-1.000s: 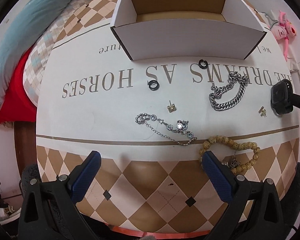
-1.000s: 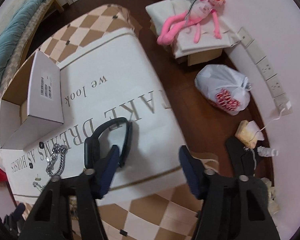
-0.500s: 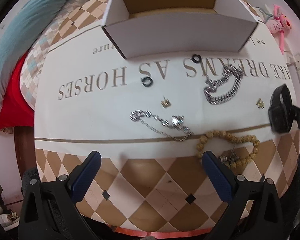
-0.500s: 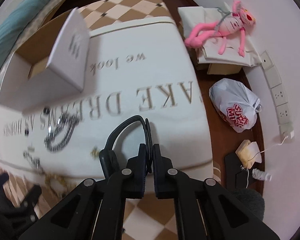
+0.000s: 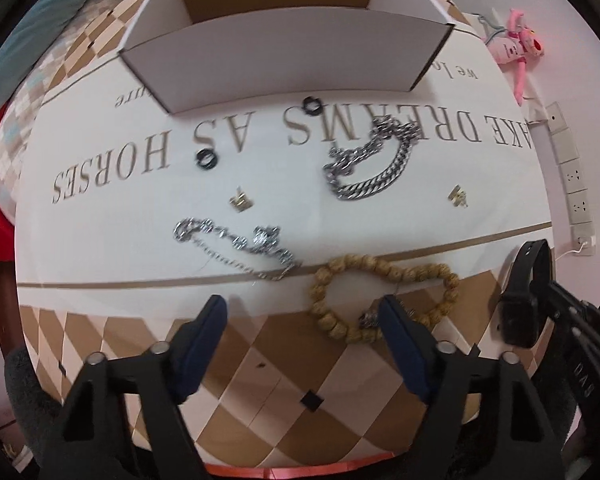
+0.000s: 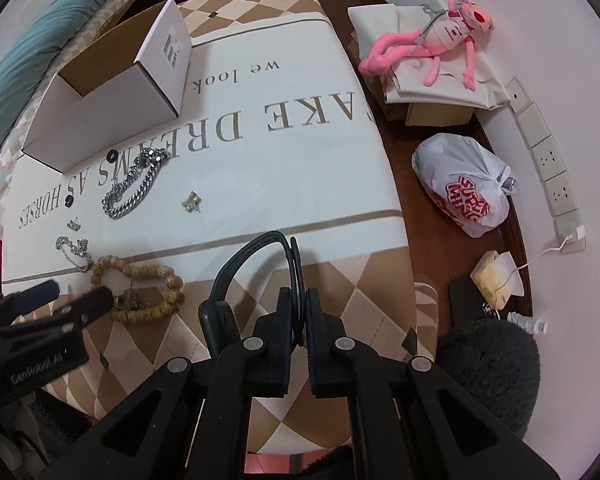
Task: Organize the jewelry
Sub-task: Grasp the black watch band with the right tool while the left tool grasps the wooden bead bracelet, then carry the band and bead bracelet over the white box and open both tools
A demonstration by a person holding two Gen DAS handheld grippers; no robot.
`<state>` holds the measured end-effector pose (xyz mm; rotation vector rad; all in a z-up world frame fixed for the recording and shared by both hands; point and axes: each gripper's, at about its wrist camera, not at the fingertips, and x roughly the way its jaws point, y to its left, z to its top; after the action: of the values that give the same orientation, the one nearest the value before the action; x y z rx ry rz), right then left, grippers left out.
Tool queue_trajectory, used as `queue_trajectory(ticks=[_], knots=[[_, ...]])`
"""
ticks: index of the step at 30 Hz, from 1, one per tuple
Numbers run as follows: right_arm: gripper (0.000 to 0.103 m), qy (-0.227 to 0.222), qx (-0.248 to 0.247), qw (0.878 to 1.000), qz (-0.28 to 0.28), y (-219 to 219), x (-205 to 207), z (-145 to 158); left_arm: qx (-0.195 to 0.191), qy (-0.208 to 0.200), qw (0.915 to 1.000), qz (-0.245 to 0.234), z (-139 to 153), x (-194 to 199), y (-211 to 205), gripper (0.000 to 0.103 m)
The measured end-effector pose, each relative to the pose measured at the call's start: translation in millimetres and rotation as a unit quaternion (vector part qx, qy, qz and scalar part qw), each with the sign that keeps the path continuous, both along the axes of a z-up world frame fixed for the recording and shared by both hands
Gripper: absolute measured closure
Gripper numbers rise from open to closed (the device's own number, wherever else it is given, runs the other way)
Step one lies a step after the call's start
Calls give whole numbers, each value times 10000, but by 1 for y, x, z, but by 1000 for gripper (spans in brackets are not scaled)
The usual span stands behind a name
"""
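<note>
My right gripper [image 6: 298, 312] is shut on the strap of a black smartwatch [image 6: 236, 280], held above the table's near right part; the watch also shows in the left wrist view [image 5: 522, 300]. My left gripper [image 5: 300, 320] is open and empty, just before a wooden bead bracelet [image 5: 384, 272]. On the cloth lie a thick silver chain bracelet [image 5: 374, 168], a thin crystal chain [image 5: 236, 244], two black rings [image 5: 207, 159] [image 5: 311, 105] and two small gold earrings [image 5: 240, 200] [image 5: 458, 196]. An open white cardboard box [image 5: 284, 56] stands at the far side.
The table carries a white and checked cloth with large lettering [image 5: 112, 168]. Right of the table are a pink plush toy [image 6: 428, 48], a white plastic bag [image 6: 464, 192] and wall sockets [image 6: 548, 160]. Bedding [image 6: 40, 40] lies at the far left.
My right gripper shut on the smartwatch strap and lifted it back toward the table's near right. My left gripper drew closer to the bead bracelet and stayed open.
</note>
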<state>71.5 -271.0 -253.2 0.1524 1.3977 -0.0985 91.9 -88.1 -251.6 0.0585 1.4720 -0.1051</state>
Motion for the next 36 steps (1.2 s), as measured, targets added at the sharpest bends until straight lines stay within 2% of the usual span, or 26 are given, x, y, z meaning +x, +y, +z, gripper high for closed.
queue_trajectory(ticks=[2,5,6,8,13,18,28,36], knots=[[97,10,-37,10000,-2,1,-1,-2,68,-41,9999,-85,-2,1,-6,54],[97,39,-140,9999,-20,-1,-1,-8,189,-161,9994,-225,-5,3,-16,74],[97,56,-138,9999,-42,-2,-2,-10,190,-200,9993,-269,-5,2,-18,77],[97,72,-164,9998,-54,-3,-1,-13,165,-253,9990,-339,-5,7,-23,96],[97,70,-240,9997,-26,-1,1,-13,159,-459,9979,-436,-3,9,-31,96],[97,45,-242,9997,20,5,2,-9,-2,-714,9964,-460,16,0,-27,97],[97,-174,-144,9994,243,26,6,4,-25,-1099,9932,-393,48,-14,19,97],[97,-345,136,9988,312,48,10,18,-224,-1306,9909,-223,82,-21,41,97]])
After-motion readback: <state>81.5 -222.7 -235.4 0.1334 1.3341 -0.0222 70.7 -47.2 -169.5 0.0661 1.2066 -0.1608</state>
